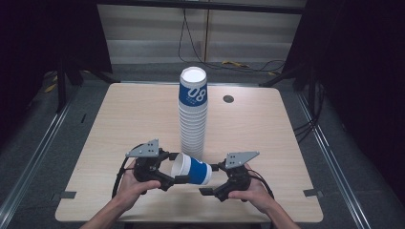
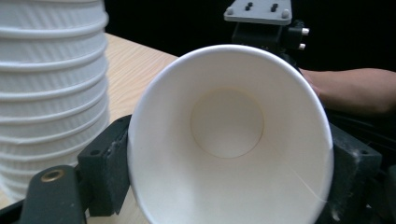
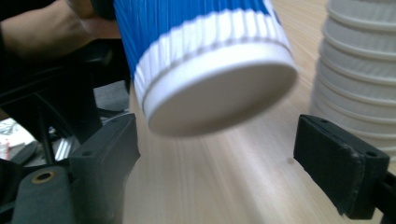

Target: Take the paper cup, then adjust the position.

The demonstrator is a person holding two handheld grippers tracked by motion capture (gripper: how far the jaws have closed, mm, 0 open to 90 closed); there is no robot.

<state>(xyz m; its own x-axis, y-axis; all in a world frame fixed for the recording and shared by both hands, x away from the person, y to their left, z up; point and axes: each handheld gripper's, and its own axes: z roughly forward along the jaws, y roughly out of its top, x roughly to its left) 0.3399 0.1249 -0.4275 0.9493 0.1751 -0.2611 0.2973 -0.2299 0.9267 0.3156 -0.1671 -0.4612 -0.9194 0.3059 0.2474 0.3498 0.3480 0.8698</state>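
Just in front of the tall cup stack (image 1: 193, 112), a single blue cup (image 1: 192, 168) lies sideways above the counter (image 1: 129, 119). Left gripper (image 1: 175, 179) fingers (image 2: 105, 163) pinch its rim; right gripper (image 1: 210, 191) fingers (image 3: 343, 165) stand wide, clear of its base. Risk: a one-sided rim hold may crease the paper, or a swing could topple the stack.

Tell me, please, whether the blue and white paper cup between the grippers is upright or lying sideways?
Sideways. The paper cup is horizontal above the table, its rim clamped in the left gripper, its base pointing toward the open right gripper.
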